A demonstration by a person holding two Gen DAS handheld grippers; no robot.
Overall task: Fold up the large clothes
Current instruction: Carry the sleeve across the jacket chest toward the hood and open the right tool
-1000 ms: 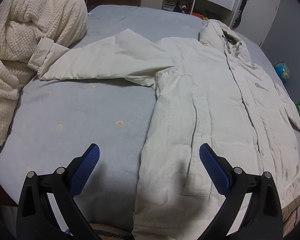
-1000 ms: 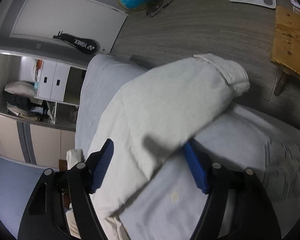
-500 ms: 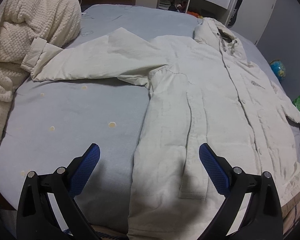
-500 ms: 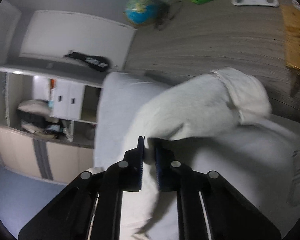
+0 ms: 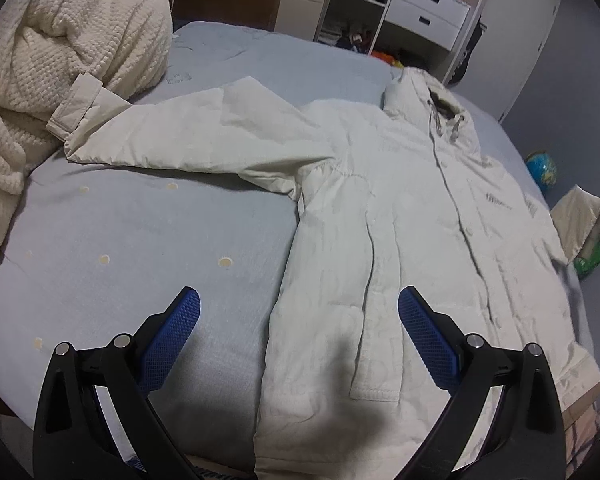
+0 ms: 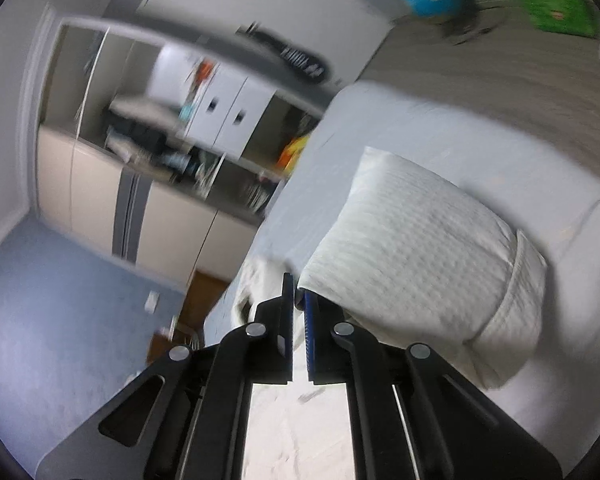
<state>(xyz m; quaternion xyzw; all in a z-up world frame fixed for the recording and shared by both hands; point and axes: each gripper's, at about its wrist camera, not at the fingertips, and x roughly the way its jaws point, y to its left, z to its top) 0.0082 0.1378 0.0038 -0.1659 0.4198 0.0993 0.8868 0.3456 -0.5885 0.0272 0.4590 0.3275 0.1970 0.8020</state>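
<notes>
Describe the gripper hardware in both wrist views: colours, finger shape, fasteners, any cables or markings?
The left gripper and the right gripper look like the same build: matte black linkage arms with slot cutouts, round silver pivot pins, and flat rectangular finger pads faced in blue cross-hatched grip material. No cables, labels or markings show. No hand or sleeve is in view.

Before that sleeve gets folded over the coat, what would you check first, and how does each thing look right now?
1. Right gripper pinching the sleeve: ok, jaws shut on the fabric.
2. Sleeve lifted off the bed: ok, it hangs from the pinch.
3. Coat lying flat, front up: ok.
4. Left gripper free to help: ok, open, holding nothing, above the coat's hem.
5. Other sleeve clear: not ok, its cuff rests against the blanket.
6. Grip firm enough for the swing: cannot tell, the right view is blurred.
</notes>
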